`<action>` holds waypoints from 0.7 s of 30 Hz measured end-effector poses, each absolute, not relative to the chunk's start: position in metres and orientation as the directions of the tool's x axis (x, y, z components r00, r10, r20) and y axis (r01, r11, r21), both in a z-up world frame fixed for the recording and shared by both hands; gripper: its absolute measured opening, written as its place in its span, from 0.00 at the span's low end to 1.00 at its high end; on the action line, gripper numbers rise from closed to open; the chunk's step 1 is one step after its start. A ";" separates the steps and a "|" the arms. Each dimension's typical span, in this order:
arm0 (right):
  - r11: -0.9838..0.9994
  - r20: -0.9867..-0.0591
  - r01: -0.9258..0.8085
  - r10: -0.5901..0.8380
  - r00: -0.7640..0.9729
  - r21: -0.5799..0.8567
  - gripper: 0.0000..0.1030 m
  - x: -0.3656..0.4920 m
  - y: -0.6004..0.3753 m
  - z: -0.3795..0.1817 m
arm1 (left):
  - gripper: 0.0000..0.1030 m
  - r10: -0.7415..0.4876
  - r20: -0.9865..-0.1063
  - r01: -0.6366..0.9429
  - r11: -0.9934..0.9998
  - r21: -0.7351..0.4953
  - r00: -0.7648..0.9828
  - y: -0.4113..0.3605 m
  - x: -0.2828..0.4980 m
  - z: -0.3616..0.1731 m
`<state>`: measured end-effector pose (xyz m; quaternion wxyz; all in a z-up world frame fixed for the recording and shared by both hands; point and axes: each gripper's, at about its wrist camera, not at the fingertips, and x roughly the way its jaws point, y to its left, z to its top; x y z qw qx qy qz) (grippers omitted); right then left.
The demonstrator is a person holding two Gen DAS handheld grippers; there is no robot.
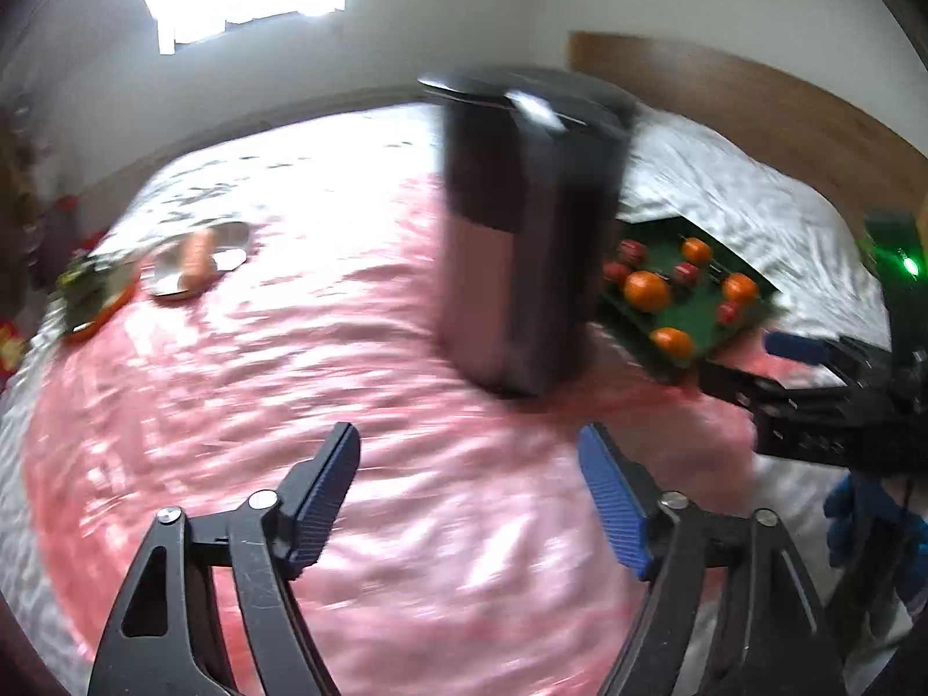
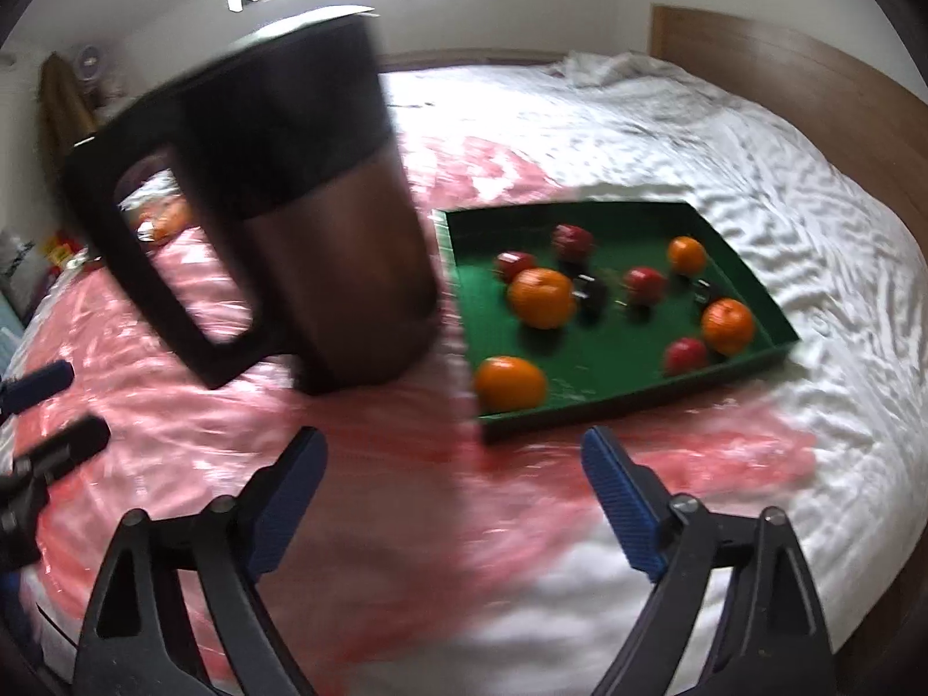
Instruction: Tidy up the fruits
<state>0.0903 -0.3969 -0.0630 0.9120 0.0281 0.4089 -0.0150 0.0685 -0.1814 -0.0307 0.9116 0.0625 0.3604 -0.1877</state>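
A green tray (image 2: 748, 284) lies on the bed and holds several oranges (image 2: 539, 297), several small red fruits (image 2: 644, 281) and a dark fruit (image 2: 591, 290). The left wrist view shows the same tray (image 1: 702, 322) to the right, behind a tall dark jug (image 1: 522, 267). This jug (image 2: 325, 243) has a black lid and handle and stands just left of the tray. My left gripper (image 1: 468, 432) is open and empty above the pink sheet, in front of the jug. My right gripper (image 2: 453, 435) is open and empty, just short of the tray's near edge.
A pink sheet (image 1: 290, 406) covers the white bedspread (image 2: 696, 145). A metal plate (image 1: 229, 243) holding an orange-pink item and a second plate (image 1: 93, 296) sit at the far left. A wooden headboard (image 2: 783, 58) runs behind. A blue-gloved hand (image 1: 870, 522) holds the right gripper (image 1: 780, 368).
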 end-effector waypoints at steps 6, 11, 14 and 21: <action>0.999 -0.701 -0.011 0.036 0.712 0.041 1.00 0.073 -0.354 -0.059 | 0.80 -0.177 -0.628 0.232 0.973 0.005 0.757 -0.133 0.049 -0.026; 0.999 -0.676 -0.050 0.046 0.735 0.014 1.00 0.058 -0.326 -0.042 | 0.91 -0.090 -0.610 0.142 0.989 0.037 0.787 -0.102 0.026 -0.014; 0.998 -0.658 -0.065 0.057 0.751 0.012 1.00 0.051 -0.314 -0.031 | 0.91 -0.068 -0.635 0.096 0.995 0.010 0.770 -0.082 0.020 -0.013; 0.995 -0.648 -0.101 0.062 0.759 -0.023 1.00 0.040 -0.286 -0.023 | 0.91 -0.024 -0.684 -0.018 0.998 -0.054 0.729 -0.045 0.015 -0.018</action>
